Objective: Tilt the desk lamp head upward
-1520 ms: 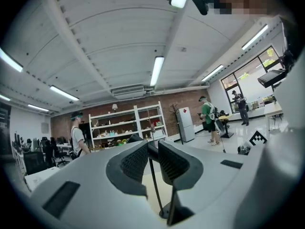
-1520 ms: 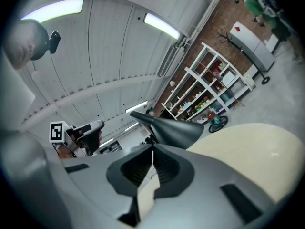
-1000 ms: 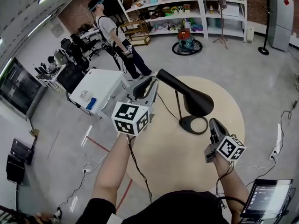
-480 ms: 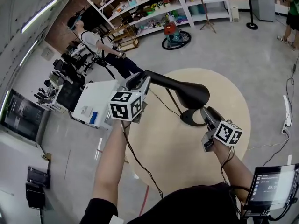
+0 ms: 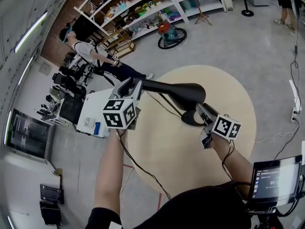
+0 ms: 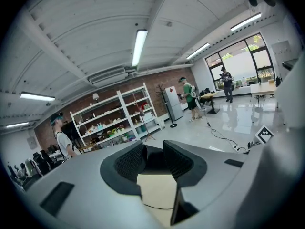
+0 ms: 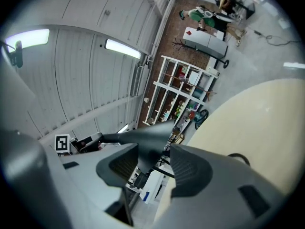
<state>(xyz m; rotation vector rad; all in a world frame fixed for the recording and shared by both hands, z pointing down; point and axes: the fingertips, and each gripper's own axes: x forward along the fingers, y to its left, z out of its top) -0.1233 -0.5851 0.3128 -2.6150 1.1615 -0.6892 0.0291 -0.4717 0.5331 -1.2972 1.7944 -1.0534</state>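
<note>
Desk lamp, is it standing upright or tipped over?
Upright: the desk lamp stands on its round base, flat on the table.

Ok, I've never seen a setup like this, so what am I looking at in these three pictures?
No robot here: a person holds a two-jaw gripper in each hand, and the marker cube on each belongs to it. The head view comes from a camera on the person's head, looking down. The other two come from a camera riding on each gripper, looking along its jaws. A black lamp stands on the round table. The left gripper has just been opening, and the lamp's thin end shows in the gap between its jaws. The right gripper has also just been opening, with the lamp's head between its wide jaws, not squeezed. Neither grips it.
</note>
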